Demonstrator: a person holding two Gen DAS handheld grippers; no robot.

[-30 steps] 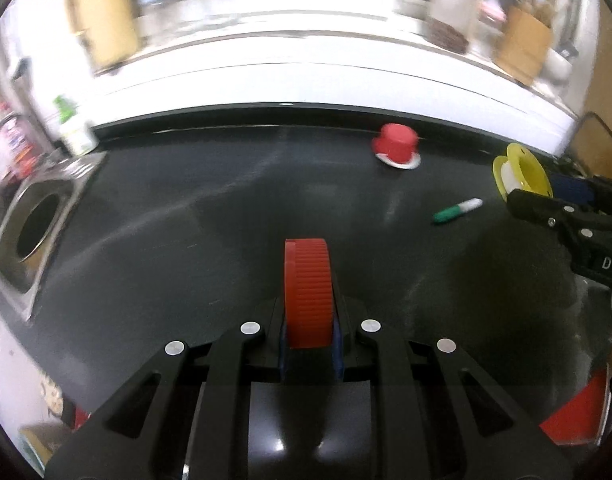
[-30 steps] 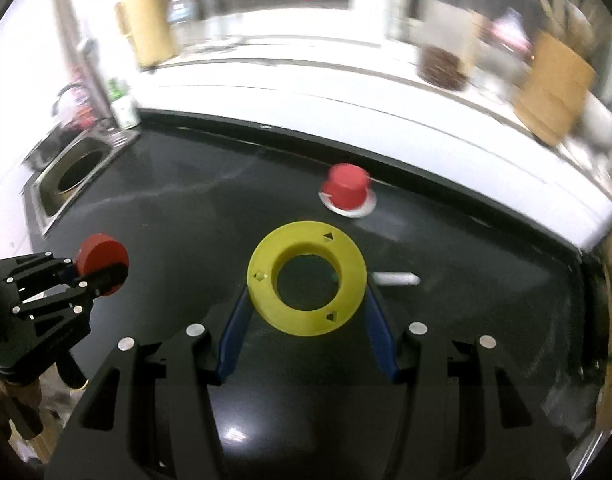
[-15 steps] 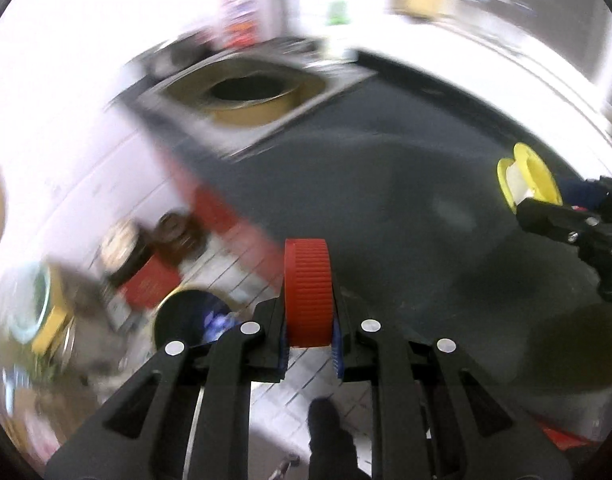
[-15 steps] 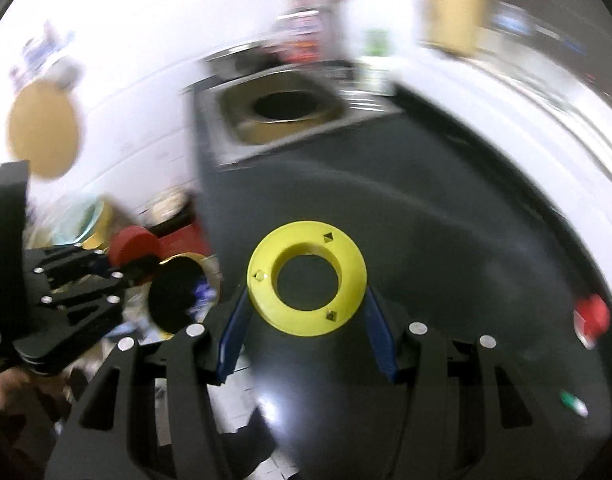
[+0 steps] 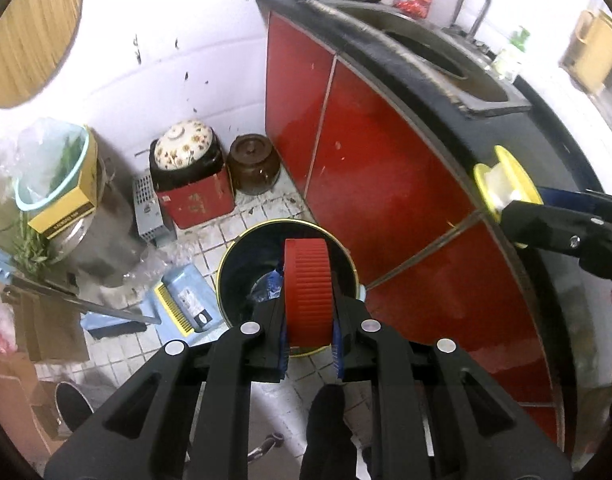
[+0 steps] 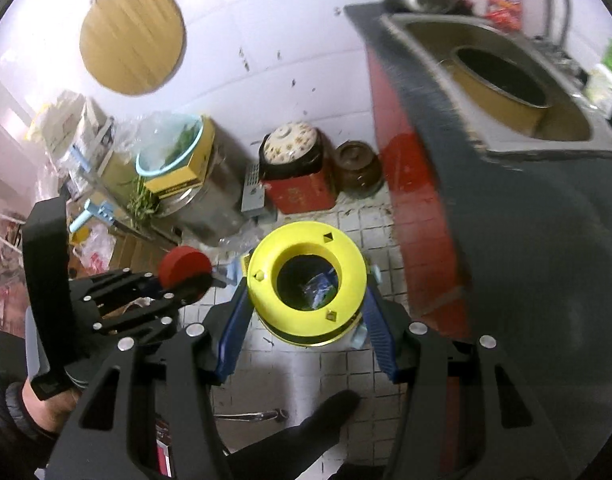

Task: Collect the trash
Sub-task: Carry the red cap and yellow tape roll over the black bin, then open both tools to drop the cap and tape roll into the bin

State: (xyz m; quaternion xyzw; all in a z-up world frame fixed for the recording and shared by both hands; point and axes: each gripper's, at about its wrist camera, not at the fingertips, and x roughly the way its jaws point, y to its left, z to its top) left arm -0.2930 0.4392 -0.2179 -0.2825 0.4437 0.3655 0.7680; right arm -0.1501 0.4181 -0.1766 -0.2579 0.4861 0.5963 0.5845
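Observation:
My left gripper [image 5: 307, 330] is shut on a red ribbed lid [image 5: 307, 290], held on edge above a round black bin with a yellow rim [image 5: 242, 268] on the tiled floor. My right gripper [image 6: 306, 312] is shut on a yellow spool [image 6: 306, 276], held over the same bin [image 6: 309, 288], whose inside shows through the spool's hole. In the right wrist view the left gripper [image 6: 178, 280] with the red lid [image 6: 184, 266] sits to the left. In the left wrist view the spool [image 5: 505, 184] is at the right.
A black counter [image 5: 485, 120] with red cabinet doors [image 5: 365, 160] and a steel sink [image 6: 505, 92] runs on the right. On the floor stand a brown pot [image 5: 252, 168], a red box with a flowered lid [image 5: 194, 196] and a steel pot with clutter [image 5: 86, 232].
Both grippers swung away from the counter top to the left and down. They now hang over the floor bin, still holding the red lid and the yellow spool.

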